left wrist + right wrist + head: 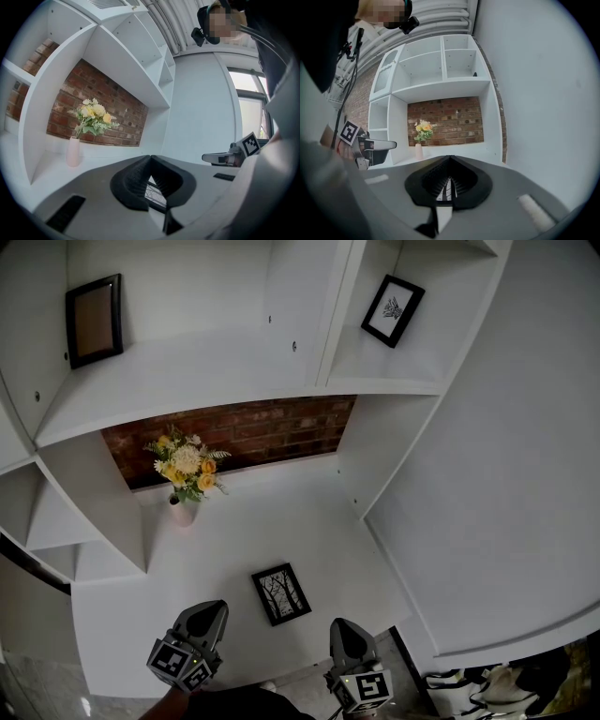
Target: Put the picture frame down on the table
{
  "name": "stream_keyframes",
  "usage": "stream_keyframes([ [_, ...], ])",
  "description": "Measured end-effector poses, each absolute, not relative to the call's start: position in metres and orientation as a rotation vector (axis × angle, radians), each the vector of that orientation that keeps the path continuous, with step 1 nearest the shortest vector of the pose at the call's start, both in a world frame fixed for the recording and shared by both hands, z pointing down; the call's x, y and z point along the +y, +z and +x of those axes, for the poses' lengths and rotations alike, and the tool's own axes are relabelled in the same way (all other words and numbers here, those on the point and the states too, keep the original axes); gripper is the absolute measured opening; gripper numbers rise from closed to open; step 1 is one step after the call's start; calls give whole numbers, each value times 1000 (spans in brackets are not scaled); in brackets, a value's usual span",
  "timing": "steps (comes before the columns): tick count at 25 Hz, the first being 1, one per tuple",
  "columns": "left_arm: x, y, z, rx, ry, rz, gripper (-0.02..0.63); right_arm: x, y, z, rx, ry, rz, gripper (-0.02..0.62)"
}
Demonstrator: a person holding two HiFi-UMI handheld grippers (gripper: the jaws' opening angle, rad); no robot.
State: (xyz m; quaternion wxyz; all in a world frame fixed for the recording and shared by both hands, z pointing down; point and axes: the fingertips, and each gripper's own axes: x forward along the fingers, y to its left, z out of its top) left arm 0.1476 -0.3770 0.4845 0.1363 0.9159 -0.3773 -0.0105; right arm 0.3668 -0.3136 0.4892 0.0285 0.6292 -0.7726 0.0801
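Your left gripper [208,610] had its jaws closed tip to tip with nothing clamped between them. Your right gripper [343,628] was the same, pressed fully together and empty. Both hung at the near edge of the table [234,540], well apart from the vase of flowers [183,510] at the back, the left one more nearly in line with the vase and the right one off to its right. The picture frame [281,593] lay on the table between the two grippers and a little beyond their tips, on your side of the vase and to its right, touched by neither gripper. It seemed to lie flat and face up with its tree print showing, though the steep head view left a slight tilt hard to rule out. Behind the vase ran the brick wall [253,432], and on the shelves above it stood a brown-faced frame [94,321] to the left and a small print frame [393,309] to the right. As I judged it, the putting-down looked done and you were at the release-and-clear stage. The next move called for little more than keeping both grippers off the frame and drawing them back without nudging it.
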Motion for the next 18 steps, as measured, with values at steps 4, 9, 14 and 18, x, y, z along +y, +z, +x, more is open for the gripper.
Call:
stream_keyframes([
  [4,-373,482,150,-1082,-34,2654,5,-312,482,365,-2400,235,1944,2],
  [9,-370,482,153,-1072,-36,2661,5,-307,484,363,-2401,237,1935,3],
  [14,-369,482,154,-1067,-36,2669,5,-304,484,361,-2406,252,1934,2],
  [18,-367,481,154,-1065,-38,2675,5,-302,483,361,-2405,251,1940,3],
])
